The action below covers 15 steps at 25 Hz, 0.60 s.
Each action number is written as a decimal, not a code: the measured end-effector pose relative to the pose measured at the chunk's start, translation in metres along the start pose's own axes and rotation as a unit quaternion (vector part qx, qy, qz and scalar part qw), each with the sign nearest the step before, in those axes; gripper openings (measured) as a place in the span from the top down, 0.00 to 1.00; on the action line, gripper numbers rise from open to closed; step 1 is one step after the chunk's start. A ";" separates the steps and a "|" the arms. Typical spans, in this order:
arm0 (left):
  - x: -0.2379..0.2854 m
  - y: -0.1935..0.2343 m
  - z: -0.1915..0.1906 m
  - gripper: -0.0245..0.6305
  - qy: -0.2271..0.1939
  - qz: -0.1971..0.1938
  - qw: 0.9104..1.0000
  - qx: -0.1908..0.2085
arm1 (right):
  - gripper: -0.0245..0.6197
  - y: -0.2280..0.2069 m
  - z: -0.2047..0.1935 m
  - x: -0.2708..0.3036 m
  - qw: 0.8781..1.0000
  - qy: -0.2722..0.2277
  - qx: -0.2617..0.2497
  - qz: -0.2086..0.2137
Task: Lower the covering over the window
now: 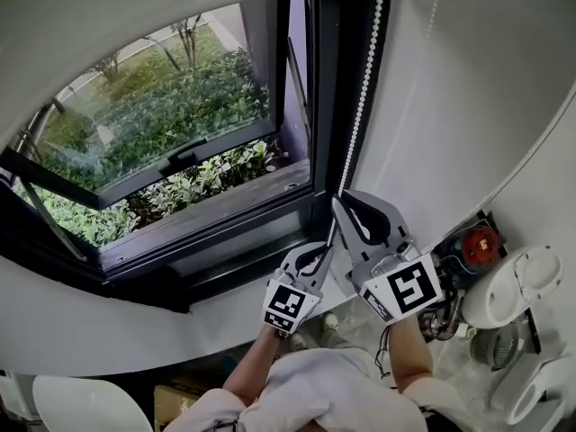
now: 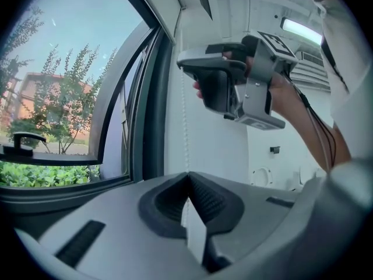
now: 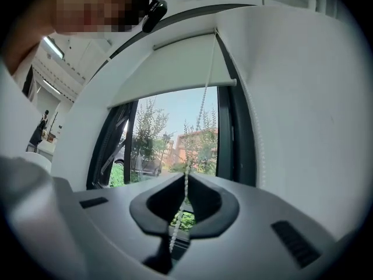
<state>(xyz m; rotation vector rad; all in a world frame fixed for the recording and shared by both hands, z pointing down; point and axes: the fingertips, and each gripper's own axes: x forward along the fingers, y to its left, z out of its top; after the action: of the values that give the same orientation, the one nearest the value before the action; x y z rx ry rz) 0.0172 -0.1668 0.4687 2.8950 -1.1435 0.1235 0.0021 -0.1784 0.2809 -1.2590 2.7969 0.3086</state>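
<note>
The white roller blind [image 1: 180, 7] is rolled high above the window [image 1: 162, 115]; in the right gripper view the roller blind [image 3: 169, 69] covers only the top of the glass. A white bead chain [image 1: 362, 97] hangs down the dark right frame. My right gripper [image 1: 340, 198] is shut on that bead chain [image 3: 201, 115], which runs between the jaws of the right gripper [image 3: 186, 177]. Just below, my left gripper [image 1: 329, 246] is shut on the same strand. In the left gripper view the bead chain [image 2: 185, 115] rises from the left gripper [image 2: 187, 175] past the right gripper [image 2: 182, 60].
A second strand of the chain [image 1: 418, 70] lies against the white wall on the right. The casement pane [image 1: 135, 142] is swung outward over green bushes. A red device [image 1: 480, 239] and white round objects [image 1: 526, 282] sit at lower right.
</note>
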 end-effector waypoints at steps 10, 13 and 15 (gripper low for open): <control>-0.003 -0.001 -0.040 0.94 0.027 -0.004 0.999 -0.016 | 0.96 0.002 -0.042 -0.002 0.998 0.027 0.058 -0.001; 0.000 -0.001 -0.053 0.94 0.039 -0.008 0.999 -0.015 | 0.96 0.000 -0.055 -0.004 0.997 0.033 0.069 -0.004; 0.002 -0.001 -0.063 0.94 0.049 -0.009 0.999 -0.014 | 0.96 0.000 -0.065 -0.005 0.996 0.038 0.079 -0.005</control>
<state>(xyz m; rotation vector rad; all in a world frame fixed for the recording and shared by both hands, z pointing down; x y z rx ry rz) 0.0158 -0.1639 0.5317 2.8404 -1.0931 0.2442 0.0069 -0.1879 0.3458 -1.2734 2.8115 0.0396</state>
